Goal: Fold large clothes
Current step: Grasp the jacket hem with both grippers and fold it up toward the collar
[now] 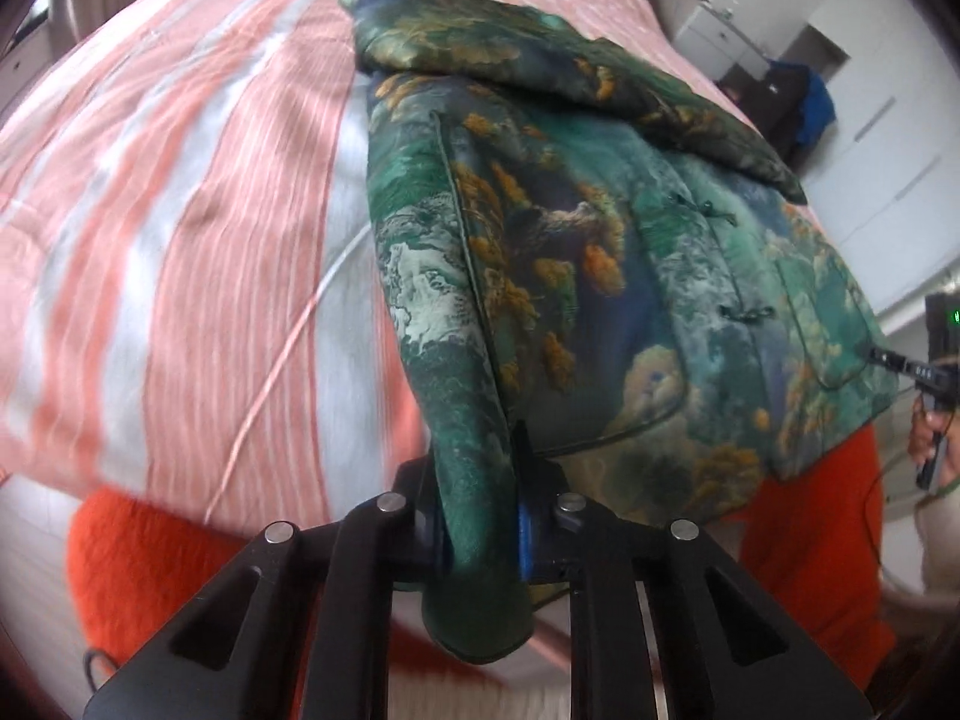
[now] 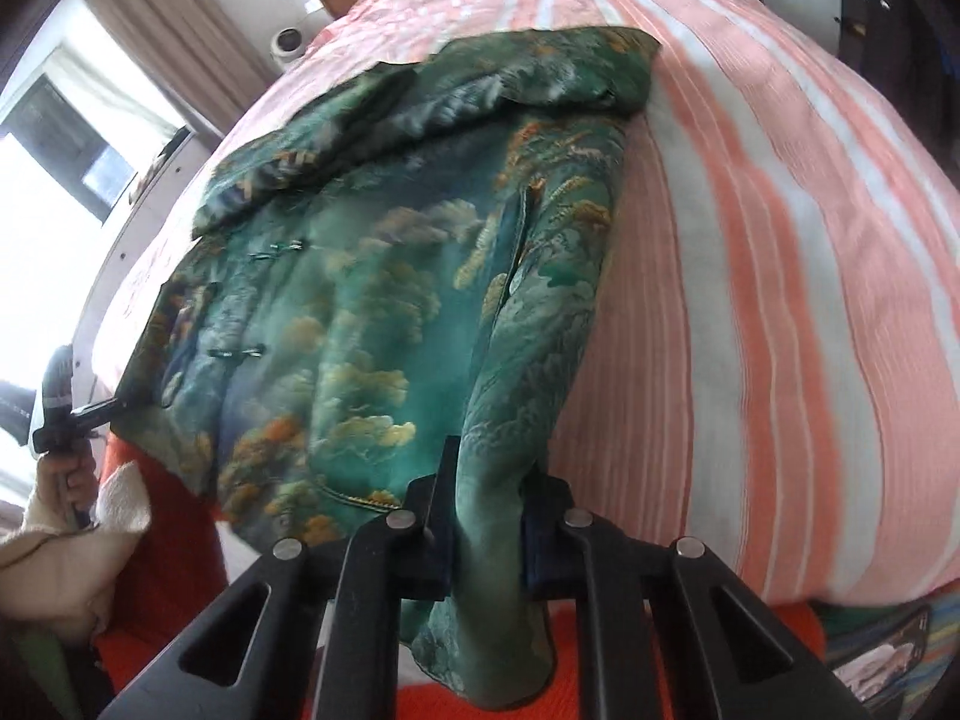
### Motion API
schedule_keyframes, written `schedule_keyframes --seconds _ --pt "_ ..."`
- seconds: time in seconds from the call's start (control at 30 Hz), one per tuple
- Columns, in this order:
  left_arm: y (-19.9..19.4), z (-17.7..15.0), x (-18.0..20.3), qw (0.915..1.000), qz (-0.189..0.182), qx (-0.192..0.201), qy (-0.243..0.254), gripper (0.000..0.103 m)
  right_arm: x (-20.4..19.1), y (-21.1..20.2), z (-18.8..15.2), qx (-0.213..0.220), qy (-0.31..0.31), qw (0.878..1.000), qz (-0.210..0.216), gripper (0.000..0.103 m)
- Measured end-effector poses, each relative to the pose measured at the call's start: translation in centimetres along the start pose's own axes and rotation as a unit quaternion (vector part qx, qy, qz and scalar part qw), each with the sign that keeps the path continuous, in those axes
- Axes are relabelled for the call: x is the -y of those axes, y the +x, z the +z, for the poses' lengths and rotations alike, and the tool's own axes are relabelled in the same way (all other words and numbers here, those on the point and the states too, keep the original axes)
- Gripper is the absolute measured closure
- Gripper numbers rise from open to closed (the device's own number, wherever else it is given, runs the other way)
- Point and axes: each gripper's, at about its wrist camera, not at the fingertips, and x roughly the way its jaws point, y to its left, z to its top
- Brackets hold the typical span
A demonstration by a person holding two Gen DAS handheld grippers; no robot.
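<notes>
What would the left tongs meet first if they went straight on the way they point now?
The left tongs are already shut on a fold of the green printed jacket. Straight ahead lies more of that jacket, then probably the striped bedspread under it; depth is unclear.

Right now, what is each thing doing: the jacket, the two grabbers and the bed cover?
Green jacket: lying on the bed, front up, frog buttons fastened, one sleeve folded across its top.
Left gripper: shut on a jacket corner.
Right gripper: shut on the other corner.
Striped bed cover: spread under the jacket.
</notes>
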Motion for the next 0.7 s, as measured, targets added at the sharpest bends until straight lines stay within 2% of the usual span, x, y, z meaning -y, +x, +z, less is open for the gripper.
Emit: schedule_keyframes --seconds 0.13,0.23,0.33,0.43,0.47,0.53,0.57,0.6,0.63,0.67,0.7 --pt "-1.7 -3.0 -1.2 0.9989 -0.02 -0.024 -0.033 0.088 0.7 -0.7 -2.3 -0.036 0.03 0.998 0.042 0.088" --pt "-4.2 -1.7 -2.2 0.9966 -0.06 -0.008 -0.057 0.089 1.8 -1.9 -3.1 -0.028 0.082 0.991 0.104 0.088" --pt "-7.4 2.9 -1.9 0.995 -0.086 0.034 -0.04 0.089 2.9 -4.4 -0.2 0.02 0.114 0.979 0.166 0.089" --pt "-9.6 10.2 -1.0 0.9924 -0.086 0.088 -0.01 0.089 3.2 -6.3 5.2 0.068 0.106 0.974 0.19 0.089" --pt "-9.8 13.8 -0.6 0.9908 -0.075 0.112 -0.005 0.087 3.0 -6.6 7.5 0.086 0.098 0.972 0.194 0.089" --pt "-9.1 20.0 -0.5 0.9884 -0.058 0.139 -0.019 0.076 3.5 -6.4 13.5 0.127 0.088 0.969 0.192 0.089" --pt "-8.2 23.0 -0.4 0.9893 -0.05 0.135 -0.024 0.06 3.4 -5.7 15.9 0.142 0.09 0.968 0.189 0.089" --pt "-6.6 26.4 -0.1 0.9913 -0.051 0.118 -0.029 0.036 4.0 -4.7 18.5 0.158 0.098 0.965 0.186 0.085" --pt "-4.9 29.4 0.0 0.9933 -0.055 0.093 -0.041 0.027 4.7 -3.1 21.1 0.167 0.116 0.961 0.185 0.078" --pt "-3.4 31.5 -0.3 0.9943 -0.049 0.073 -0.06 0.022 5.4 -1.8 22.8 0.166 0.134 0.96 0.181 0.072" --pt "-2.8 32.6 -0.7 0.9942 -0.04 0.063 -0.077 0.022 6.5 0.0 24.5 0.161 0.165 0.958 0.171 0.048"
